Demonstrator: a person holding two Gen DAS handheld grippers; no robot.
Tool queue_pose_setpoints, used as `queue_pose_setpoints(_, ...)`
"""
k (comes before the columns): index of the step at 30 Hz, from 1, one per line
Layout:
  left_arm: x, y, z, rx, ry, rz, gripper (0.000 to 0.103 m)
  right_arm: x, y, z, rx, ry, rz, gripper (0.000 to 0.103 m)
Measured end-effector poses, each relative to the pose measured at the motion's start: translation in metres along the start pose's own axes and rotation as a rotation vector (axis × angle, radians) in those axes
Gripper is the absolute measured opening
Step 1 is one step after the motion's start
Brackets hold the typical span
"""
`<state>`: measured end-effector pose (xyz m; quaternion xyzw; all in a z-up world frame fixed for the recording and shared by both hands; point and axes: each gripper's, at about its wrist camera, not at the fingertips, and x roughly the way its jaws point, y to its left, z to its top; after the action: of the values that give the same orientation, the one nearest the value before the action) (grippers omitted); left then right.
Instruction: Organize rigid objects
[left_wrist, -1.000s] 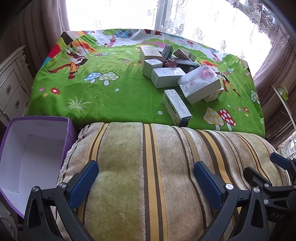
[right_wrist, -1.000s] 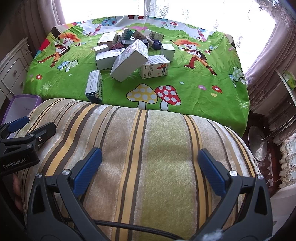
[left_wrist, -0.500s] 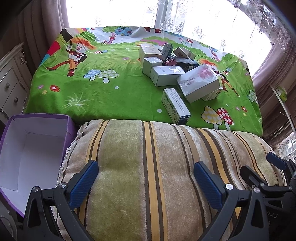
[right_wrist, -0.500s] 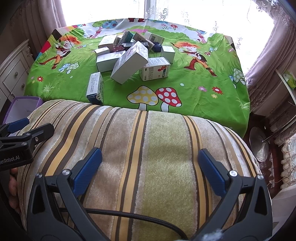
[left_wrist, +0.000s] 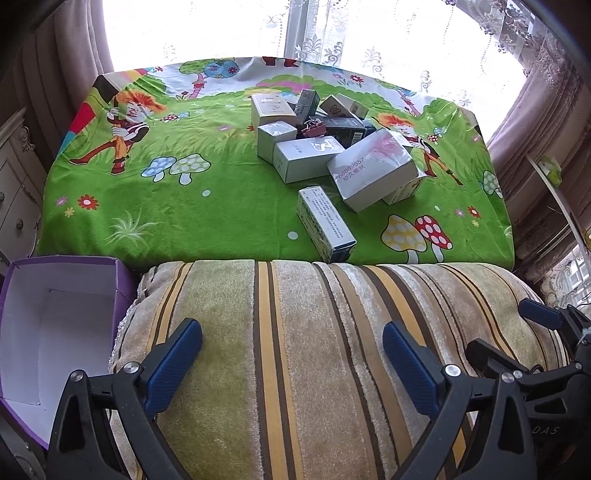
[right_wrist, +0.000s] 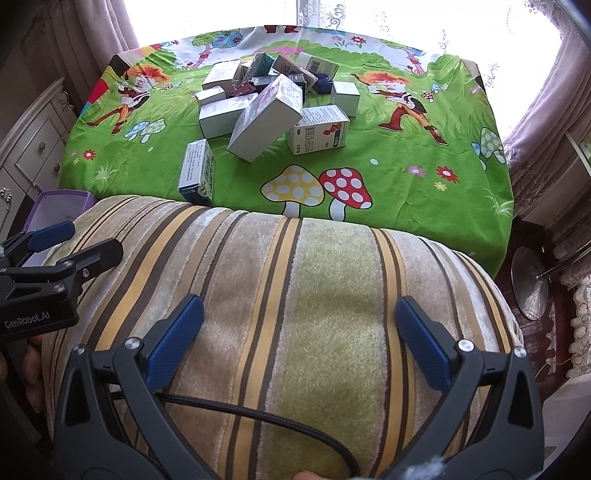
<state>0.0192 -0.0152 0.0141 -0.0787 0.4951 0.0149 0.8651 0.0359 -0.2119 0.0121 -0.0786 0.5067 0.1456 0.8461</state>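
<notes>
Bright window light and lace curtains back a table under a green cartoon cloth, printed with mushrooms and grass. Nearer the cameras a striped plush cushion fills the foreground, and both tools hang over it, probably a resting spot ahead of the first reach. At the left, beside the cushion and below the table edge, a purple box stands with its white inside bare, likely the bin for sorting. On the cloth's far middle lies a loose pile of cartons, leaning on one another, untouched; one long green-and-white carton lies apart, nearest the cushion, an easy first pick. The left gripper holds nothing, its jaws wide but just starting to close. The right gripper is spread wide and empty too.
</notes>
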Motion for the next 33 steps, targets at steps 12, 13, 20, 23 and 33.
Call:
queue_pose_setpoints(12, 0.037, -0.006, 0.049, -0.075, 0.063, -0.054, 0.081, 0.000, -0.020, 0.021, -0.012, 0.000, 0.127, 0.103)
queue_pose_setpoints(13, 0.041, -0.007, 0.053, -0.081, 0.072, -0.060, 0.080, -0.001, -0.022, 0.024, -0.008, -0.013, 0.142, 0.103)
queue_pose_setpoints(20, 0.072, -0.009, 0.074, -0.111, 0.142, -0.078, 0.068, -0.003, -0.032, 0.051, -0.005, -0.106, 0.145, 0.103)
queue_pose_setpoints(23, 0.086, -0.009, 0.079, -0.126, 0.173, -0.080, 0.061, 0.001, -0.035, 0.065, -0.006, -0.130, 0.144, 0.103)
queue_pose_setpoints(33, 0.111, -0.010, 0.085, -0.147, 0.220, -0.099, 0.047, 0.032, -0.039, 0.112, 0.060, -0.130, 0.237, 0.103)
